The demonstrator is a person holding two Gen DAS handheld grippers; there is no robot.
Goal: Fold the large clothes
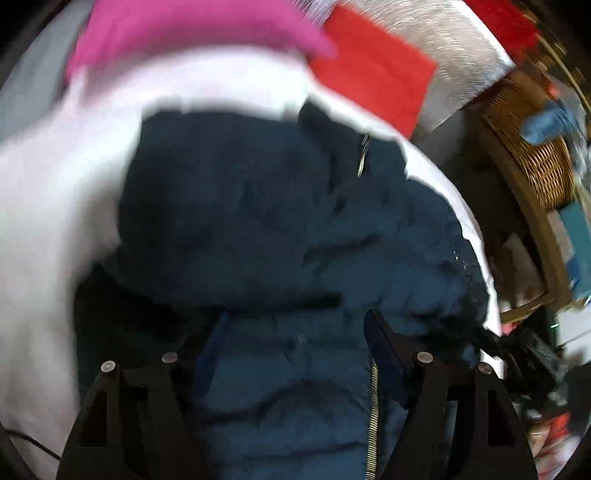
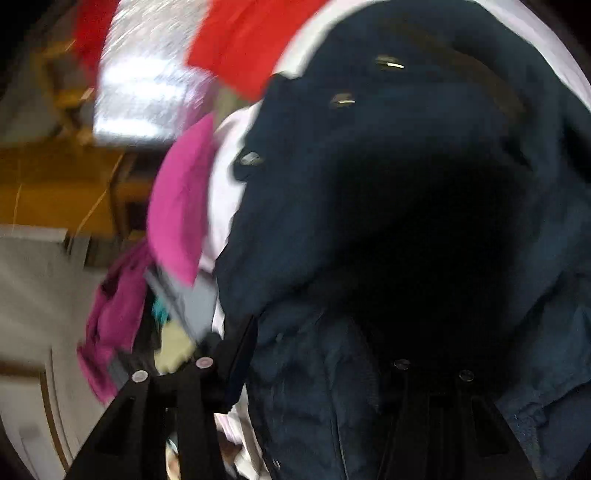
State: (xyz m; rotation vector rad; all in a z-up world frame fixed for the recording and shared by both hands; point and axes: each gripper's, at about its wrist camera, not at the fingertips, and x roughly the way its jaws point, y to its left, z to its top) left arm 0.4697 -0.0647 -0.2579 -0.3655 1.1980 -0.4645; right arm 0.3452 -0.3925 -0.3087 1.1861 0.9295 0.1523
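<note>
dark blue padded jacket [image 1: 280, 236], rumpled on a white sheet [image 1: 48, 206], zip open; folding barely begun, by judgement. left gripper [image 1: 295, 325] released, jaws wide over the zip. right gripper [image 2: 314, 339]: jacket between its fingers, grip cannot be told. beyond: pink [image 1: 184, 33] and red cloths [image 1: 373, 66]; wicker basket [image 1: 532, 155] holding something blue.

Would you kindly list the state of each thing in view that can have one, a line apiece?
Navy jacket: crumpled, unfolded, lying on the white cloth; zip undone near the left gripper.
Red cloth: lying flat.
Pink cloth: lying beside the red one.
Left gripper: open over the jacket.
Right gripper: jaws apart, jacket between; grip unclear.
</note>
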